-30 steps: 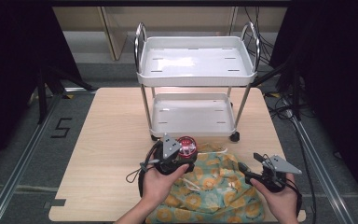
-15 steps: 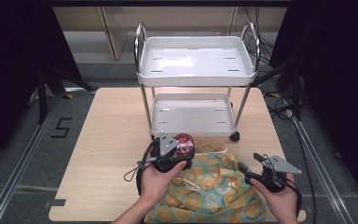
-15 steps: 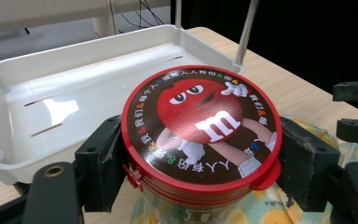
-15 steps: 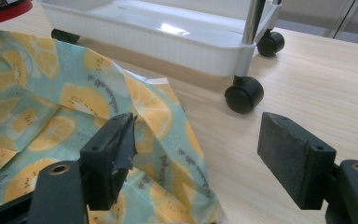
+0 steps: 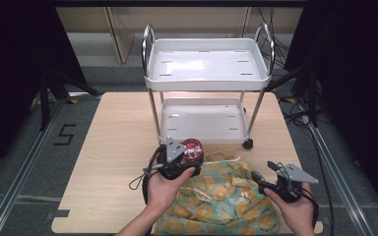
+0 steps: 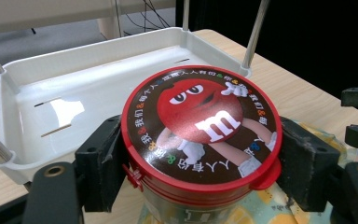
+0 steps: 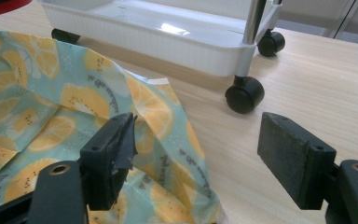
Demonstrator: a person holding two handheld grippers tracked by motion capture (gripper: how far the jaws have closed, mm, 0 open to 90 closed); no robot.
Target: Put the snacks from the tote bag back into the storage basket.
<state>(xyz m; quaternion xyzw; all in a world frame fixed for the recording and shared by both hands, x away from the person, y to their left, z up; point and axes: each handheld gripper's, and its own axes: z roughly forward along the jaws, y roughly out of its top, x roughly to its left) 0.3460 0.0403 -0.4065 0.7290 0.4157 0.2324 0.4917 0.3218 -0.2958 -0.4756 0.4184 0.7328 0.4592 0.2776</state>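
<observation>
A round candy can with a red lid [image 6: 200, 128] sits clamped between the pads of my left gripper [image 5: 191, 156], held just above the far left edge of the bag [image 5: 221, 196]. That bag is teal cloth printed with orange slices and lies on the table's near side [image 7: 42, 116]. My right gripper [image 5: 265, 178] hovers at the bag's right edge, jaws wide apart [image 7: 200, 158], nothing between them; its left pad [image 7: 114, 149] is over the cloth, the right pad over bare wood.
A white two-shelf trolley [image 5: 206, 66] on black castors stands on the wooden table [image 5: 113, 142] just beyond the can; its lower tray [image 6: 74, 102] is close in front of the left gripper. One castor [image 7: 244, 93] is near the right gripper. Bare wood lies to the left.
</observation>
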